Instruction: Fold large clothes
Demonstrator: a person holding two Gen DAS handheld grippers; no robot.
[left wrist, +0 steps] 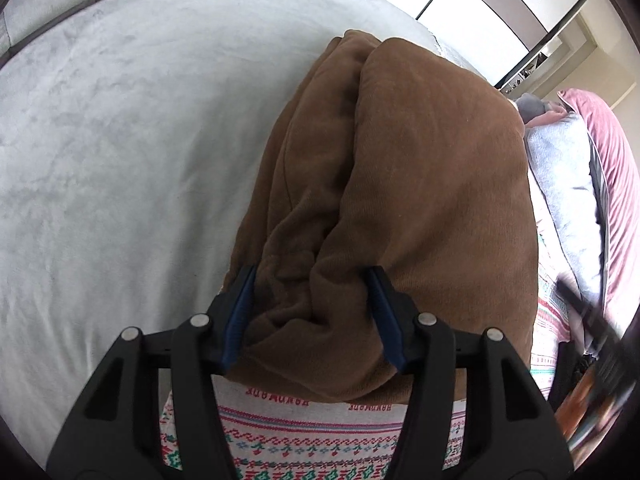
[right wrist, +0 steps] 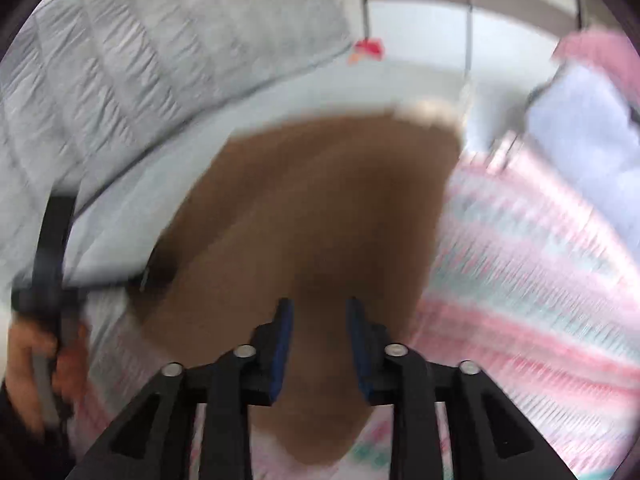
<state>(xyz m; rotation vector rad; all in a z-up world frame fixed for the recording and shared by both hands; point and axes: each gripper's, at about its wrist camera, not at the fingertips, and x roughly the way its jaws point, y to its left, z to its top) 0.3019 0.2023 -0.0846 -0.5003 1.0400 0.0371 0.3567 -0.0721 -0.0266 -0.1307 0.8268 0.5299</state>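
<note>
A brown corduroy garment (left wrist: 400, 160) lies folded in a thick bundle, partly on a patterned cloth (left wrist: 312, 436) and partly on the grey bed (left wrist: 100, 160). My left gripper (left wrist: 312, 272) has its blue pads (left wrist: 240, 312) pressed against both sides of the bundle's near end. In the blurred right wrist view the same garment (right wrist: 304, 208) fills the middle. My right gripper (right wrist: 320, 306) hovers over its near end with the pads apart and a gap between them. The left gripper's black frame (right wrist: 52, 240) and the hand holding it (right wrist: 24, 360) show at the left edge.
The pink, white and green patterned cloth (right wrist: 520, 260) spreads to the right. A quilted grey duvet (right wrist: 140, 60) lies at the back. A pale grey folded cloth (left wrist: 568, 184) and a pink cushion (left wrist: 612, 184) sit at the right. Wardrobe doors (left wrist: 500, 8) stand behind.
</note>
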